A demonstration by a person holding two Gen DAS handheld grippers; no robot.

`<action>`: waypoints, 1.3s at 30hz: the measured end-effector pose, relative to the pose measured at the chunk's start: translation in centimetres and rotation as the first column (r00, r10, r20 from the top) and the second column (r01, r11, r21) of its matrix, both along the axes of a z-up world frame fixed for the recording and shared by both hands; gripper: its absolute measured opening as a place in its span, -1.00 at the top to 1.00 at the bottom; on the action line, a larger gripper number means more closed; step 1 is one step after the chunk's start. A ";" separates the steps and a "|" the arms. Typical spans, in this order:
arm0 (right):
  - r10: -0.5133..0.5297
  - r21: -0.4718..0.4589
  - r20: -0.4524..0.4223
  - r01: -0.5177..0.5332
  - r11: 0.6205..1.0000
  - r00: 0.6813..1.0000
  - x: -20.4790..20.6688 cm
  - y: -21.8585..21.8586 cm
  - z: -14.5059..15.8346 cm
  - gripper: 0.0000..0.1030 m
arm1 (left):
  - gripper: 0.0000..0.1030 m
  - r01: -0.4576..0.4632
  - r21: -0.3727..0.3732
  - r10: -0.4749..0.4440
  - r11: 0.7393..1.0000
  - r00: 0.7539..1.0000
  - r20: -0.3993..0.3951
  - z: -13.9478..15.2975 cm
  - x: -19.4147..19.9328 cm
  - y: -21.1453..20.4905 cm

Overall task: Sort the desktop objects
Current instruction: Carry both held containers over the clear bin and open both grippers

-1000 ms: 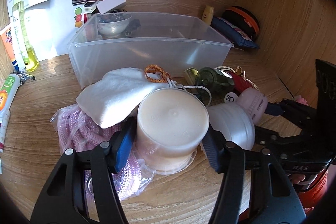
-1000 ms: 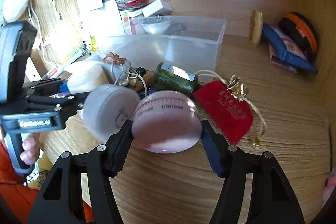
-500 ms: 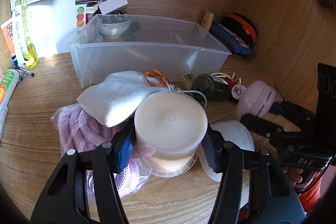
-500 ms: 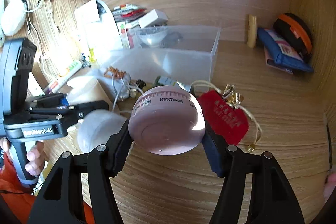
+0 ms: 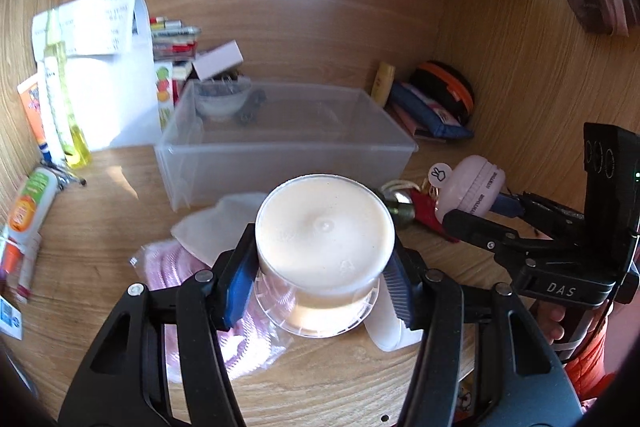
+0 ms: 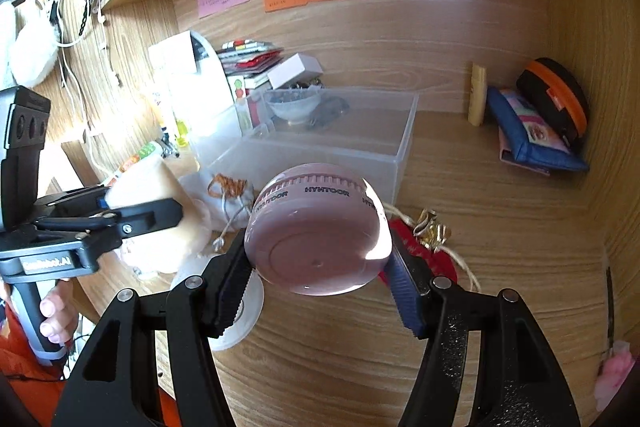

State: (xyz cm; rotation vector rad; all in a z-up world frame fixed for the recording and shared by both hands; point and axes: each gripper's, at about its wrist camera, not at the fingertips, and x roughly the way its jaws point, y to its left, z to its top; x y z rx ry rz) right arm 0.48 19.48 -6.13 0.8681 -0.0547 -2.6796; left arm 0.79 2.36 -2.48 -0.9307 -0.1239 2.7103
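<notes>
While pads pinch its sides, cream jar (image 5: 325, 227) sits inside left tool (image 5: 320, 277).

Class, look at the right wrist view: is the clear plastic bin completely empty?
No: the clear plastic bin holds a small bowl and a dark object at its far end.

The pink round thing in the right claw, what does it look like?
The pink round case is smooth, shiny plastic, shaped like a fat puck, with a ridged band lettered HYHTOOR. It is tipped so its flat face looks at the camera. The right claw pinches its two sides, holding it above the wooden desk.
</notes>
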 end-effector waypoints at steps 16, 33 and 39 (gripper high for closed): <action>0.011 -0.011 -0.057 -0.011 1.000 0.998 -2.5 0.4 3.2 -0.16 | -0.11 0.024 0.050 -0.025 0.998 1.000 0.006 2.6 -3.9 -2.6; 0.026 -0.021 -0.053 -0.027 0.999 0.998 -7.7 0.5 4.7 -0.16 | -0.11 -0.063 0.018 0.063 0.998 0.998 0.002 5.0 -10.2 -6.4; 0.034 0.003 -0.063 -0.033 0.999 0.997 -10.2 -0.1 5.6 -0.16 | -0.11 -0.074 -0.002 0.074 0.997 0.997 -0.019 5.7 -12.5 -6.2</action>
